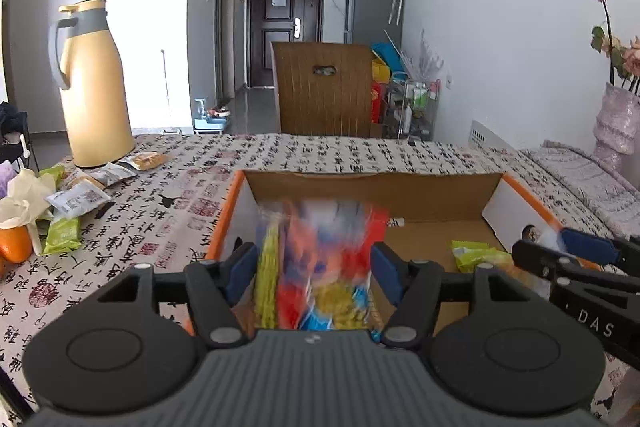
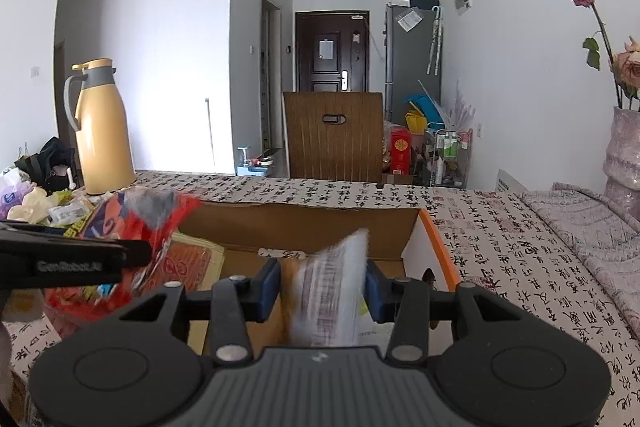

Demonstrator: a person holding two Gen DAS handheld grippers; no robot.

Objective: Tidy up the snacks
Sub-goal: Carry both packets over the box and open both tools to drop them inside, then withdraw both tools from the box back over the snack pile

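An open cardboard box [image 1: 400, 187] with orange edges sits on the calligraphy tablecloth; it also shows in the right wrist view [image 2: 320, 223]. My left gripper [image 1: 314, 273] is over the box's left part, and a blurred red, yellow and blue snack bag [image 1: 324, 263] sits between its jaws. My right gripper [image 2: 322, 283] is over the box, and a blurred white and orange snack packet [image 2: 328, 295] sits between its jaws. A green packet [image 1: 472, 253] lies inside the box. Loose snack packets [image 1: 80, 195] lie at the table's left.
A yellow thermos jug [image 1: 94, 87] stands at the table's far left. An orange [image 1: 14, 245] and crumpled paper [image 1: 24, 195] lie beside the loose packets. A wooden chair [image 1: 324, 87] stands behind the table. A vase of dried roses [image 1: 614, 119] stands at right.
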